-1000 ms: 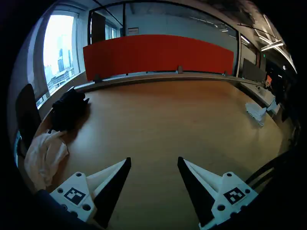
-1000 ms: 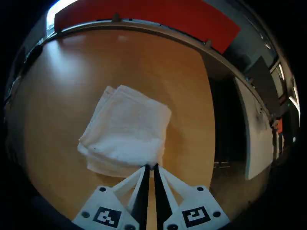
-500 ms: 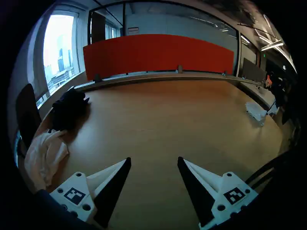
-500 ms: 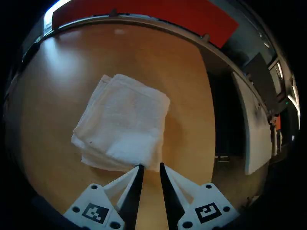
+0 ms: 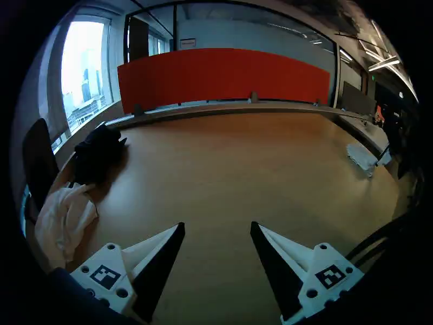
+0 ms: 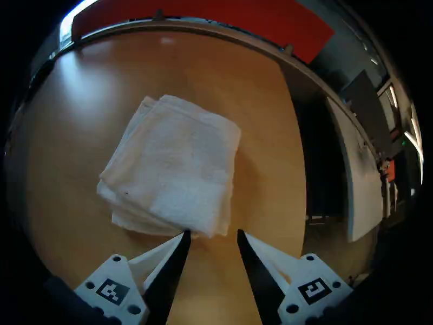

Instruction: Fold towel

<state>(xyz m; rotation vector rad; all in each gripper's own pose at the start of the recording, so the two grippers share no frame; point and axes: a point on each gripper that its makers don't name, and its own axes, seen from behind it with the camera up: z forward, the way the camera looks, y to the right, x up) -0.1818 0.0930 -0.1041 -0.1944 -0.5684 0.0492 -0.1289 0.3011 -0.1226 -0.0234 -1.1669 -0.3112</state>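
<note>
White terry towel [image 6: 173, 173], folded square, lies on wooden counter [image 6: 260, 162] before spread right tongs [image 6: 212, 233]; left tongs [image 5: 217, 224] gape likewise.

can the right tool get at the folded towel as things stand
Probably yes: the right tool is open with the folded towel lying just ahead of its tips, nothing on the table between them.

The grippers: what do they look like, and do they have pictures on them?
Both the left gripper and the right gripper look alike: two pointy, wedge-shaped fingers, white plastic outside and black on the inner faces. Each finger's base carries a square black-and-white marker with small round holes around it.
</note>
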